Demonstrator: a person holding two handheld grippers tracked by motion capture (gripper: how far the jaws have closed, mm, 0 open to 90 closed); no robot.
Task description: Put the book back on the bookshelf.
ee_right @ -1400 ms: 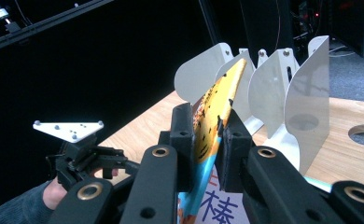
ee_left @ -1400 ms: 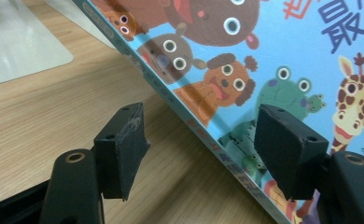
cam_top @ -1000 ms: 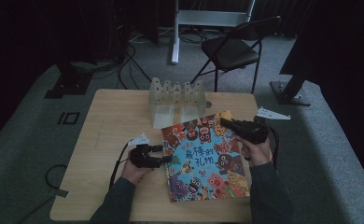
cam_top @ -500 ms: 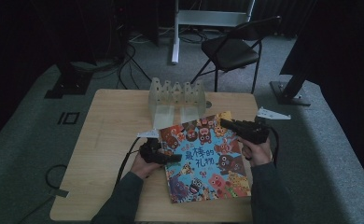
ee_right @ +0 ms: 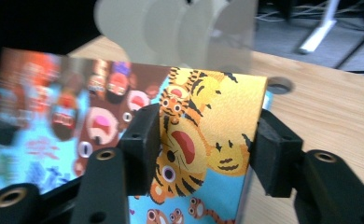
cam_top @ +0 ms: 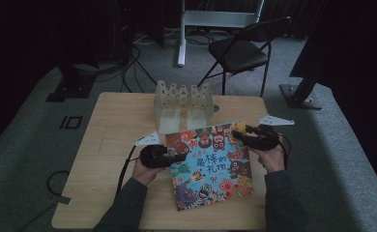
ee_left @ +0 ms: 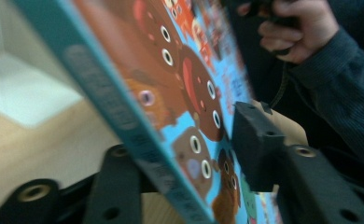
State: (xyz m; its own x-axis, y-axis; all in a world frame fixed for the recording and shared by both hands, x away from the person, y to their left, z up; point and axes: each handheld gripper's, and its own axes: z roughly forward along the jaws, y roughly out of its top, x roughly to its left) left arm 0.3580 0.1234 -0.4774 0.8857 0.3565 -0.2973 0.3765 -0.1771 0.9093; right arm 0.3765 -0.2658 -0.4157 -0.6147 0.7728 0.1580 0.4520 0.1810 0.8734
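The picture book (cam_top: 210,164) carries large white Chinese characters on its cover, 最棒的礼物, among many cartoon animals. It lies on the wooden desk (cam_top: 114,125), in front of the pale slotted rack (cam_top: 182,104). The left tongs (cam_top: 179,157) are at the book's left edge; their jaws have just been closing, and in the left gripper view the raised teal edge (ee_left: 124,116) stands between them, but whether the pads press on it cannot be told. The right tongs (cam_top: 238,133) are at the book's far right corner; their jaws have just been opening, and the tiger corner (ee_right: 208,140) sits between them, released.
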